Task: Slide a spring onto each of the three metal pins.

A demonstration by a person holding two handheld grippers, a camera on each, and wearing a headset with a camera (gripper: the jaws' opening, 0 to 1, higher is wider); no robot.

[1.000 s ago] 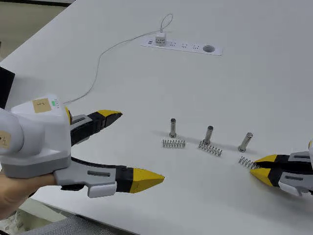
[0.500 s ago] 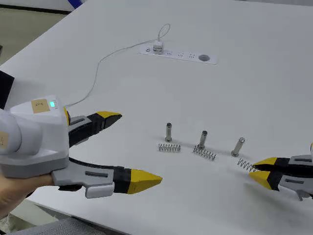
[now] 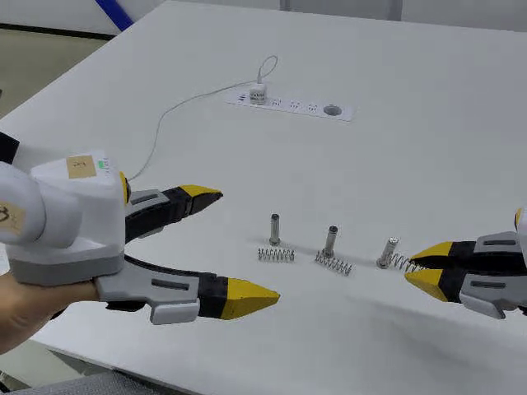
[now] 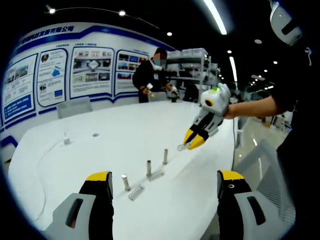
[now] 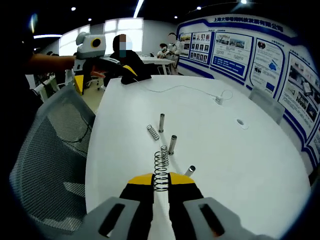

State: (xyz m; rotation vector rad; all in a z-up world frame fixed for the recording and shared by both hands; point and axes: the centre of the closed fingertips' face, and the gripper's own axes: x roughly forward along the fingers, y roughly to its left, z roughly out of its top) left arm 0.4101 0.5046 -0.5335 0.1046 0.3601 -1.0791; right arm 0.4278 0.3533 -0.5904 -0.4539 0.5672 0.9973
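Presently we held one spring (image 3: 403, 262) clamped in the right claw (image 3: 414, 266) beside the rightmost pin (image 3: 388, 251), left claw (image 3: 247, 243) open; next, we judged, its bore needed aligning on the pin.

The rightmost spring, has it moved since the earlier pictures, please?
Yes. The spring, pinched in the right tool, has shifted up from the table, closer to the rightmost pin.

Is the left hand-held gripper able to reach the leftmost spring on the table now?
Probably yes: the left hand-held gripper is open, and only bare table lies between it and the leftmost spring.
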